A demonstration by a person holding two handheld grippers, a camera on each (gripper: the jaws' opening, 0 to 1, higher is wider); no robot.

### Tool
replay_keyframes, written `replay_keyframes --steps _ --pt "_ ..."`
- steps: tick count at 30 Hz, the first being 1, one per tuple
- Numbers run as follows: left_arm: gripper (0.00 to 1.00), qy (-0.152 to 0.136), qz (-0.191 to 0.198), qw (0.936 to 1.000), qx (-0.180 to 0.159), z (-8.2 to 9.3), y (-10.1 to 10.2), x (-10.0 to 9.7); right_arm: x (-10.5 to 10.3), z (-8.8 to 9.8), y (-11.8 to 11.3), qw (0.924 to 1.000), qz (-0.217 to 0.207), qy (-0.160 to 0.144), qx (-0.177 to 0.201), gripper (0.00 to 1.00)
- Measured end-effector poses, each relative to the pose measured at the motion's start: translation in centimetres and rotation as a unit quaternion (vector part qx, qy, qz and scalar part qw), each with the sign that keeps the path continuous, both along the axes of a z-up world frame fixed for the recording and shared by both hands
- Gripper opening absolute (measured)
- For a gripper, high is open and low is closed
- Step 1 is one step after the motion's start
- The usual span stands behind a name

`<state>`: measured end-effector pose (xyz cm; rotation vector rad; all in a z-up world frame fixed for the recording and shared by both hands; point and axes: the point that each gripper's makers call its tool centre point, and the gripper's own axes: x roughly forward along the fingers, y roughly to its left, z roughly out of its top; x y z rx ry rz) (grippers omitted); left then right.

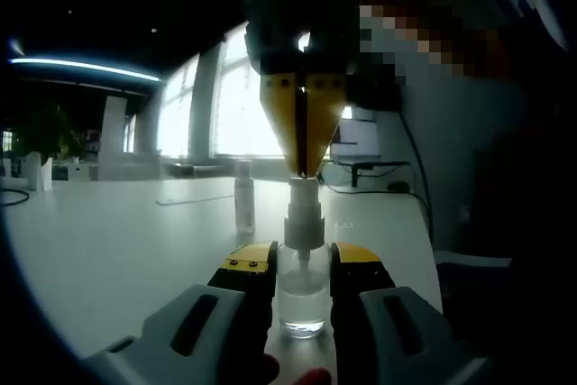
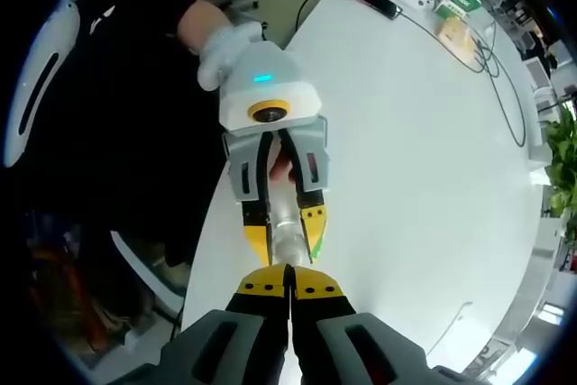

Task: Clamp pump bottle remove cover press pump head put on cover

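Yellow-tipped jaws of my left hand-held gripper (image 1: pixel 302 263) pinch the clear pump bottle (image 1: pixel 302 299) by its body, one jaw on each side, holding it upright on the white bench (image 1: pixel 117 241). My right hand-held gripper (image 1: pixel 302 169) comes down from twelve o'clock in the left gripper view, its jaws pressed together with their tips touching the top of the pump head (image 1: pixel 304 209). In the right gripper view, my right hand-held gripper (image 2: pixel 290 281) sits at six o'clock, jaws together, directly over the bottle, with my left hand-held gripper (image 2: pixel 284 227) beyond it. A small clear cover (image 1: pixel 243 196) stands on the bench behind the bottle, near eleven o'clock.
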<state>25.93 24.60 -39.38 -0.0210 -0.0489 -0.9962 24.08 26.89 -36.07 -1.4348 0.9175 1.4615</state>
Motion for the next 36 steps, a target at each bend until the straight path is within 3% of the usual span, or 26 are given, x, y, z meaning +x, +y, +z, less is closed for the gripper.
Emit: replay_keyframes --steps 5,11,22,36 --pt "0.15 0.0 0.0 1.0 0.0 -0.05 0.08 0.08 0.0 -0.04 0.02 1.0 0.001 -0.002 0.0 0.0" --pt "0.15 0.001 0.001 1.0 0.0 -0.05 0.07 0.05 0.12 -0.59 -0.01 0.9995 -0.03 0.004 -0.007 0.0" --pt "0.15 0.001 0.0 1.0 0.0 -0.03 -0.01 -0.01 -0.15 0.04 -0.14 1.0 0.004 -0.008 0.0 0.0" --pt "0.15 0.001 -0.001 1.0 0.0 -0.04 0.02 0.06 -0.07 0.01 -0.07 0.9999 -0.009 0.008 0.003 0.0"
